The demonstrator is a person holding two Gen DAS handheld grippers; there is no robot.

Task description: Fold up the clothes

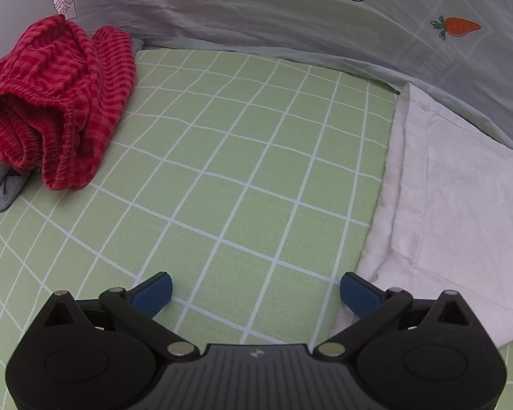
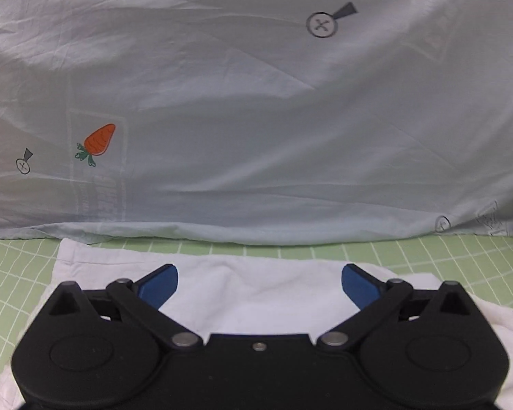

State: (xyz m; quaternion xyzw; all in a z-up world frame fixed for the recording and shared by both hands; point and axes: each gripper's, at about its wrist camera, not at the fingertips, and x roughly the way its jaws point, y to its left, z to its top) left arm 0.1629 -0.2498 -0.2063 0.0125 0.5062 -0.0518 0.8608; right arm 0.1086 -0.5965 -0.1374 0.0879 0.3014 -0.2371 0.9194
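**Clothes on the green checked bed, both grippers empty**

Clothes-wise there are three bits in view, all on the green grid bed sheet (image 1: 242,157). I'll use the white garment (image 1: 455,212) as the landmark. It lies flat just in front of the pale carrot-print quilt (image 2: 256,102), edges fairly straight, with a seam line running across it and one layer lapped over another. Looks like it's at least partly folded, but I can't tell if it's a finished fold or one still waiting for another pass.

Well to the left of the white garment, across a bare stretch of sheet, sits a red checked garment (image 1: 58,102), bunched up in a heap with its elastic waistband gaping open. Definitely not folded. A bit of grey fabric (image 1: 0,188) pokes out from under it.

The left gripper (image 1: 255,290) hovers over bare sheet just left of the white garment, fingers spread wide, nothing in them. The right gripper (image 2: 260,282) is right over the white garment, fingers also spread and empty.

My guess: the hands are between grabs. Whichever piece comes next, it needs a pinch on an edge or corner with both grippers.
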